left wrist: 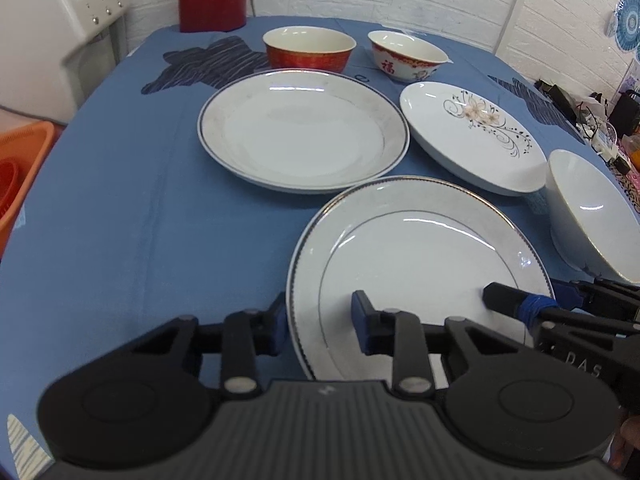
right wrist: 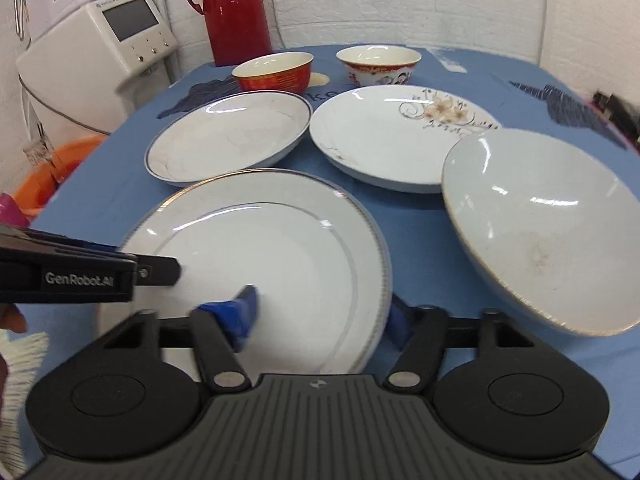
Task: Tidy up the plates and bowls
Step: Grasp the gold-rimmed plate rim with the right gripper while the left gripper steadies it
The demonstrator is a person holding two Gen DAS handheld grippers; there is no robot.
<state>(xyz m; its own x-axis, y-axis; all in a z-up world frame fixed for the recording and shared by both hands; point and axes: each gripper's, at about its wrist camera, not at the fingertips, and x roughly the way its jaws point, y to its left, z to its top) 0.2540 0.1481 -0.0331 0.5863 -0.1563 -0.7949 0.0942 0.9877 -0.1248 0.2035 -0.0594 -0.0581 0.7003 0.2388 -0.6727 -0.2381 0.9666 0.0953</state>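
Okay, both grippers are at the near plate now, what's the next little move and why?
Probably close both grippers on the near plate. The left gripper straddles its left rim and the right gripper its right rim, fingers open. Then lift it toward the rimmed plate behind it to stack.

Black 2-finger grippers with blue pads

The left gripper (left wrist: 319, 326) has a ribbed grey-black body, 2 round black discs and silver pivot screws; the right gripper (right wrist: 322, 318) matches it, blue tape wrapping 1 finger, white "GenRobot.AI" lettering on the casing.
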